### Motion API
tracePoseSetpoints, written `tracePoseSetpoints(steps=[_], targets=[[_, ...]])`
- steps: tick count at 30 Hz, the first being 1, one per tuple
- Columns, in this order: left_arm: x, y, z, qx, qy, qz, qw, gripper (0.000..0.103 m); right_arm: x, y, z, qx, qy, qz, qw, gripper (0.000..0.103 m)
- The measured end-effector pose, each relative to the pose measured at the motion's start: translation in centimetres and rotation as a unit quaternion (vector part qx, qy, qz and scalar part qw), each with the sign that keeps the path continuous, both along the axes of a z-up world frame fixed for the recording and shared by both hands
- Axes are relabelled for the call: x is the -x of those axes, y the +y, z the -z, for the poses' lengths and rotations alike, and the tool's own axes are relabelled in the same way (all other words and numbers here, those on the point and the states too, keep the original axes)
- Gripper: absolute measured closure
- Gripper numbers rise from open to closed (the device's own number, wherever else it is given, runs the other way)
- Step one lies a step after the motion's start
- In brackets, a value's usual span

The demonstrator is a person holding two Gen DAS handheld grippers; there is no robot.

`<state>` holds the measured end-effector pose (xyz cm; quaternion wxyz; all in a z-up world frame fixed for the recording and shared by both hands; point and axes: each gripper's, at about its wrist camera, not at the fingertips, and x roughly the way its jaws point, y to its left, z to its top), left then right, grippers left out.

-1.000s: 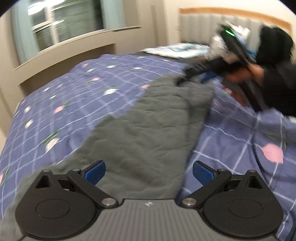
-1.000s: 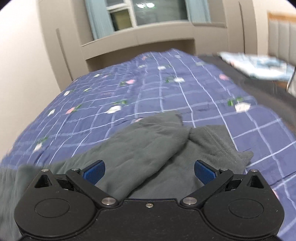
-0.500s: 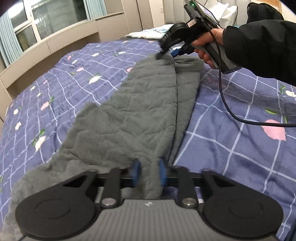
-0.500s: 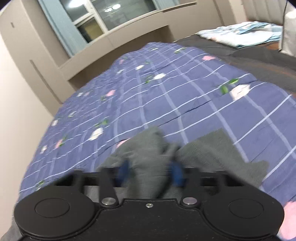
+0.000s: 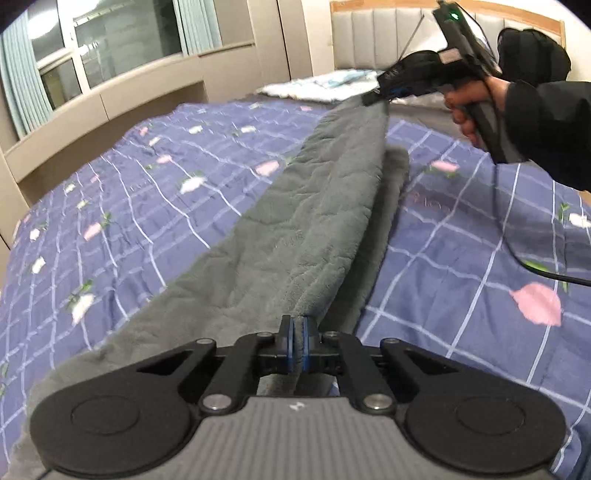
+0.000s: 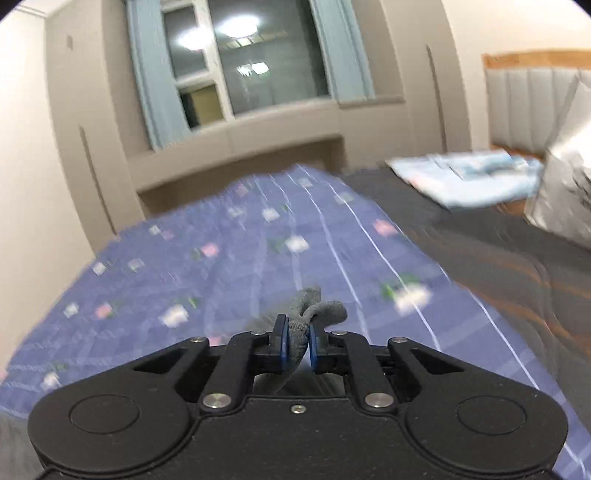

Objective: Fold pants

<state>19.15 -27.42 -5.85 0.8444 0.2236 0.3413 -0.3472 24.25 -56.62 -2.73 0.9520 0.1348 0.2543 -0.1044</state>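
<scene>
Two grippers, left gripper [image 5: 297,345] and closing right gripper [image 6: 296,345], clamp one grey pants [image 5: 314,229].

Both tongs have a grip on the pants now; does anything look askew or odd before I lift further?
Nothing stands out. The grey pants run in a long strip between the left tongs and right tongs, one leg lying over the other, over the bedspread.

Count, one each unless noted. Pants [image 5: 317,221]: one grey pair. Grippers: two, the left gripper [image 5: 296,341] and the right gripper [image 6: 296,343]. Hand [image 5: 476,107]: one in view. Bedspread [image 5: 147,206]: one, blue checked. Window [image 6: 251,62]: one. Curtains [image 6: 155,81]: two. Headboard [image 5: 384,29]: one. Folded light cloth [image 6: 469,177]: one. Cable [image 5: 517,236]: one.
</scene>
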Motion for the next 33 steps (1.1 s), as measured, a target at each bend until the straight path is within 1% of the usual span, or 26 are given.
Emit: tracePoseSetpoints(steps=[3, 6, 7, 8, 9, 10, 11, 12, 13, 14, 15, 16, 17, 18, 19, 20, 22, 23, 24, 25, 26, 27, 28, 30, 33], targets=[[0.0, -0.3, 1.3, -0.008, 0.019, -0.001, 0.9998, 0.099, 0.9, -1.0, 3.1, -0.015, 0.04, 0.021, 0.999, 0.092], [-0.1, -0.1, 1.6, -0.005, 0.023, -0.001, 0.9997, 0.098, 1.5, -1.4, 5.2, -0.038, 0.055, 0.034, 0.997, 0.091], [-0.2, 0.0, 1.5, -0.003, 0.026, 0.0, 0.9996, 0.096, 1.4, -1.3, 5.6, -0.038, 0.057, 0.035, 0.997, 0.09], [-0.4, 0.1, 1.4, -0.001, 0.031, -0.001, 0.9995, 0.09, 1.4, -1.3, 5.7, -0.035, 0.057, 0.035, 0.997, 0.087], [-0.5, 0.2, 1.3, 0.002, 0.034, -0.005, 0.9994, 0.089, 1.3, -1.2, 5.6, -0.029, 0.06, 0.038, 0.997, 0.082], [-0.5, 0.4, 1.0, 0.007, 0.037, -0.01, 0.9992, 0.078, 1.2, -1.0, 5.3, -0.022, 0.061, 0.042, 0.997, 0.072], [-0.3, 0.5, 0.7, 0.011, 0.038, -0.017, 0.9991, 0.06, 1.2, -0.8, 5.1, -0.014, 0.061, 0.045, 0.997, 0.068], [-0.3, 0.8, 0.3, 0.018, 0.033, -0.025, 0.999, 0.052, 1.2, -0.6, 4.9, -0.004, 0.06, 0.048, 0.997, 0.061], [-0.4, 1.2, 0.0, 0.023, 0.025, -0.035, 0.9988, 0.041, 1.3, -0.3, 4.7, 0.003, 0.058, 0.048, 0.997, 0.051], [-0.4, 1.6, -0.3, 0.024, 0.019, -0.043, 0.9986, 0.035, 1.4, -0.1, 4.6, 0.01, 0.057, 0.046, 0.997, 0.043], [-0.5, 2.0, -0.6, 0.025, 0.013, -0.051, 0.9983, 0.032, 1.4, 0.1, 4.5, 0.015, 0.057, 0.043, 0.997, 0.03], [-0.8, 2.6, -1.0, 0.026, 0.006, -0.061, 0.9978, 0.029, 1.6, 0.3, 4.6, 0.019, 0.058, 0.038, 0.997, 0.024], [-1.1, 3.1, -1.4, 0.025, 0.0, -0.071, 0.9971, 0.026, 1.5, 0.5, 4.7, 0.023, 0.062, 0.032, 0.997, 0.023], [-1.4, 3.8, -1.7, 0.024, -0.006, -0.084, 0.9961, 0.025, 1.4, 0.8, 5.0, 0.03, 0.07, 0.029, 0.997, 0.02], [-2.1, 4.7, -1.9, 0.022, -0.012, -0.103, 0.9944, 0.02, 1.2, 1.0, 5.4, 0.037, 0.082, 0.028, 0.996, 0.015], [-2.7, 5.5, -2.1, 0.02, -0.013, -0.12, 0.9925, 0.016, 1.0, 1.1, 5.9, 0.041, 0.093, 0.028, 0.994, 0.013], [-4.6, 7.5, -2.1, 0.001, -0.007, -0.17, 0.9854, 0.014, 0.7, 1.1, 6.8, 0.04, 0.113, 0.033, 0.992, 0.007], [-5.5, 8.3, -2.2, -0.011, 0.0, -0.193, 0.9812, 0.014, 0.8, 1.0, 7.0, 0.033, 0.114, 0.04, 0.992, 0.005], [-6.5, 9.4, -2.1, -0.02, 0.01, -0.219, 0.9755, 0.014, 0.9, 0.9, 7.1, 0.026, 0.11, 0.046, 0.992, 0.004], [-7.7, 10.8, -1.9, -0.02, 0.025, -0.249, 0.968, 0.014, 1.1, 0.8, 7.1, 0.02, 0.108, 0.051, 0.993, 0.003], [-8.4, 12.0, -1.9, -0.011, 0.038, -0.269, 0.9623, 0.014, 1.3, 1.0, 7.0, 0.019, 0.107, 0.052, 0.993, 0.002], [-9.4, 13.5, -1.7, 0.008, 0.057, -0.286, 0.9566, 0.014, 1.5, 1.2, 6.9, 0.02, 0.105, 0.051, 0.993, 0.001], [-10.4, 14.9, -1.4, 0.031, 0.078, -0.297, 0.9513, 0.014, 1.7, 1.5, 6.8, 0.022, 0.103, 0.047, 0.993, 0.001], [-11.9, 16.8, -0.8, 0.057, 0.105, -0.314, 0.9417, 0.015, 2.1, 2.0, 6.8, 0.029, 0.101, 0.038, 0.994, 0.001], [-13.2, 18.6, 0.7, 0.09, 0.14, -0.319, 0.933, 0.016, 2.7, 2.6, 6.8, 0.033, 0.1, 0.033, 0.994, 0.001]])
